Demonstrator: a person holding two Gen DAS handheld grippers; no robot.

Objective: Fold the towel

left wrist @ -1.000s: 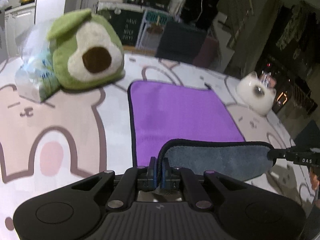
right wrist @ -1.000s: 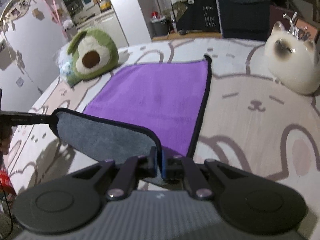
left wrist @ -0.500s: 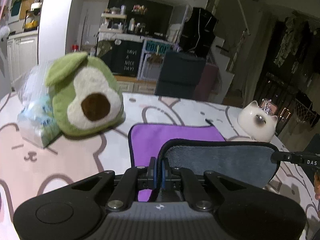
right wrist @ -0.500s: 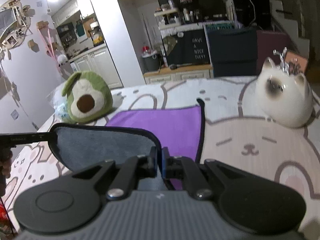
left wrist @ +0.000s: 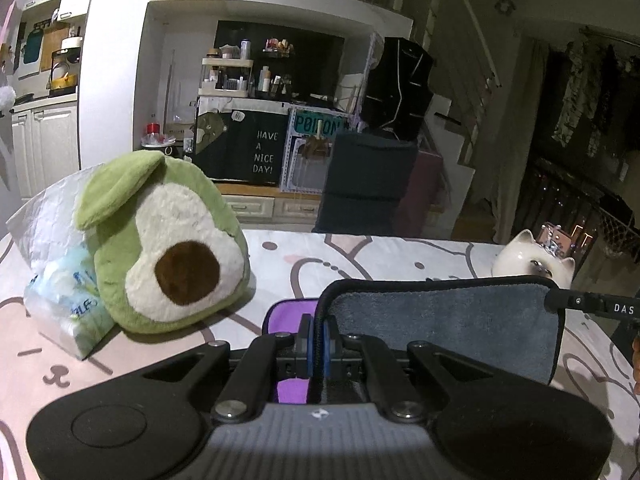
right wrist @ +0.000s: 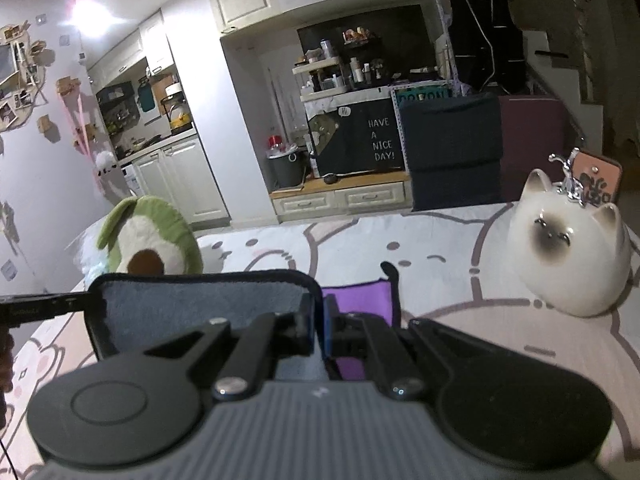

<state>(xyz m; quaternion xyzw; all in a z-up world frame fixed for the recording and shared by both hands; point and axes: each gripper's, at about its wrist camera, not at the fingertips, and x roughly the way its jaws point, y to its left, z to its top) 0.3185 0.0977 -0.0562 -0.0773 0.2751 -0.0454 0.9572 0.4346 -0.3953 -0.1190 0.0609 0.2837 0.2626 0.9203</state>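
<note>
The towel is purple on top and grey underneath, with a black hem. Its near edge is lifted off the table and stretched between both grippers, grey underside (left wrist: 444, 332) facing the cameras. My left gripper (left wrist: 318, 336) is shut on the towel's left near corner. My right gripper (right wrist: 318, 328) is shut on the right near corner, with the grey flap (right wrist: 192, 308) spread to its left. A strip of the purple side (right wrist: 360, 296) lies on the table beyond the flap. Each view shows the other gripper's tip at the flap's far corner.
A green avocado plush (left wrist: 160, 240) leans on a plastic tissue pack (left wrist: 60, 288) at the far left of the table. A white ceramic cat (right wrist: 572, 256) stands at the far right. The tablecloth (left wrist: 360, 252) has a cartoon print. Kitchen cabinets lie beyond.
Both grippers have carried the towel's near edge up and forward over the purple part. Much less purple shows now, and the cameras have tilted up toward the room.
</note>
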